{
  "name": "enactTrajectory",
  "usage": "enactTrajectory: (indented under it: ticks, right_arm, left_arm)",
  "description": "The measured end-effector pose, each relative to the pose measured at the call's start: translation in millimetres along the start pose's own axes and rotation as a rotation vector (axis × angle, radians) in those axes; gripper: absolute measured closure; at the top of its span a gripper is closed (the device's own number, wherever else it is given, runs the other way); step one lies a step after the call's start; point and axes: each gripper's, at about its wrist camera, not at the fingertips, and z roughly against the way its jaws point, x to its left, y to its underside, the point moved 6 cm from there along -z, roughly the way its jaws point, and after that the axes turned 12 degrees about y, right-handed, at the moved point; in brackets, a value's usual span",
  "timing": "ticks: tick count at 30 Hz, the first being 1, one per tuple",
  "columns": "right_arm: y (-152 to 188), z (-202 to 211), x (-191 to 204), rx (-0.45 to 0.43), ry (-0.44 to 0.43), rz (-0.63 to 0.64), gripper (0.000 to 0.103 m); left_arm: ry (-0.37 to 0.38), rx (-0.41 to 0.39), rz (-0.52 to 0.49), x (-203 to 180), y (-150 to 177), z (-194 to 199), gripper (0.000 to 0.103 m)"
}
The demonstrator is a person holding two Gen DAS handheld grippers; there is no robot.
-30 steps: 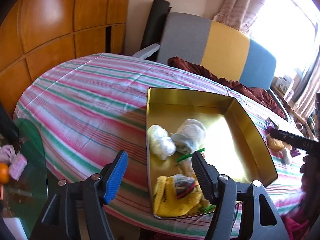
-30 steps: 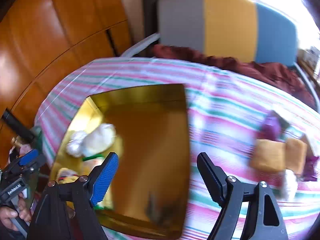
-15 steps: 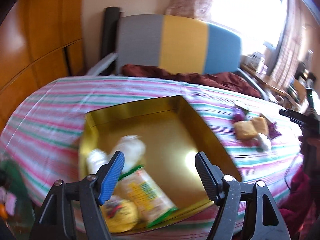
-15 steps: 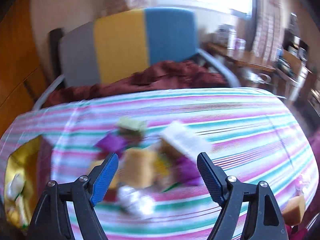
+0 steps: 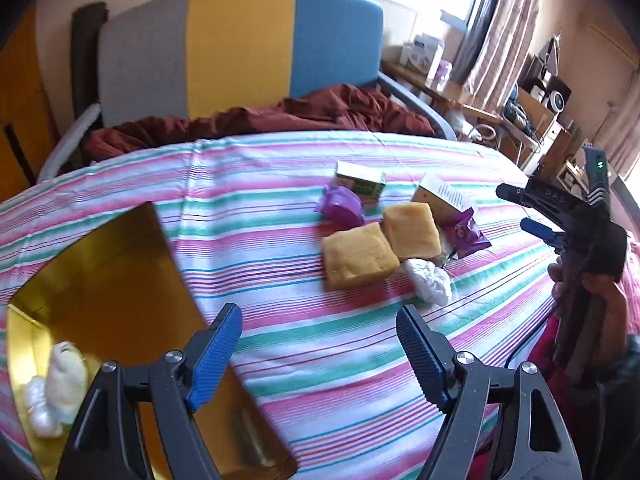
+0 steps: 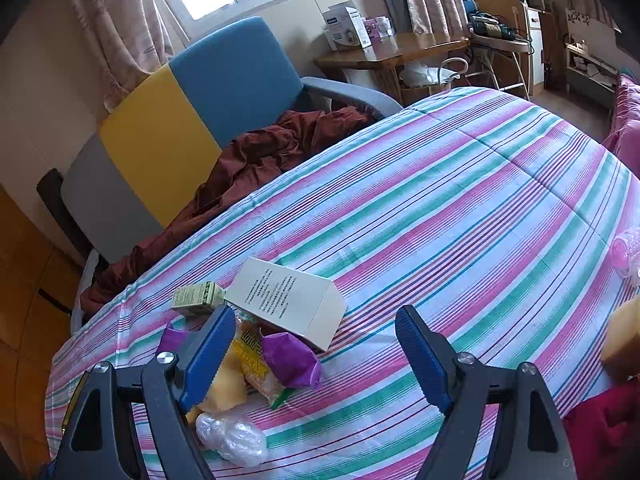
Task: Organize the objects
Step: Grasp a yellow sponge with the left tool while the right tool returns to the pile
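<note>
Striped cloth point(image 5: 340, 352) bare under left hand-held gripper point(image 5: 320, 354), just widened, empty | right point(image 6: 316, 354) wide, seemingly empty

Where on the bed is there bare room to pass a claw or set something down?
Bare stripes lie between the gold tray and the two yellow sponges, and wide on the far side of the white box. It is crowded around the purple packets and the clear wrapped lump.

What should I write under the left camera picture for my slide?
Open left gripper above the striped cloth, facing wrapped snacks beside the gold tray.
</note>
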Motion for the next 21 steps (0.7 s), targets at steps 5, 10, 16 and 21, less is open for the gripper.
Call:
enactTrajectory:
  ticks: [5,10,16,21]
  right_arm:
    - [4.6,-2.2,5.5,0.019,-0.02,0.021,0.019]
    - [4.9,-2.2,10.1,0.022,-0.041,0.038,0.019]
    - [6.1,-2.7,12.3,0.032,-0.055,0.044,0.019]
    - [6.4,-1.6,14.6,0.025,-0.05,0.058,0.019]
  left_arm:
    - [-0.007,0.046,-0.007,-12.9,-13.5,-44.3,0.023]
    - [-0.032,0.09,0.017,-11.0,-23.9,-82.8,0.023]
    - [-0.045,0.103,0.019,-15.1,-36.8,-111.0,0.016]
    - [-0.066,0.115,0.028,-9.9,-45.1,-133.8,0.016]
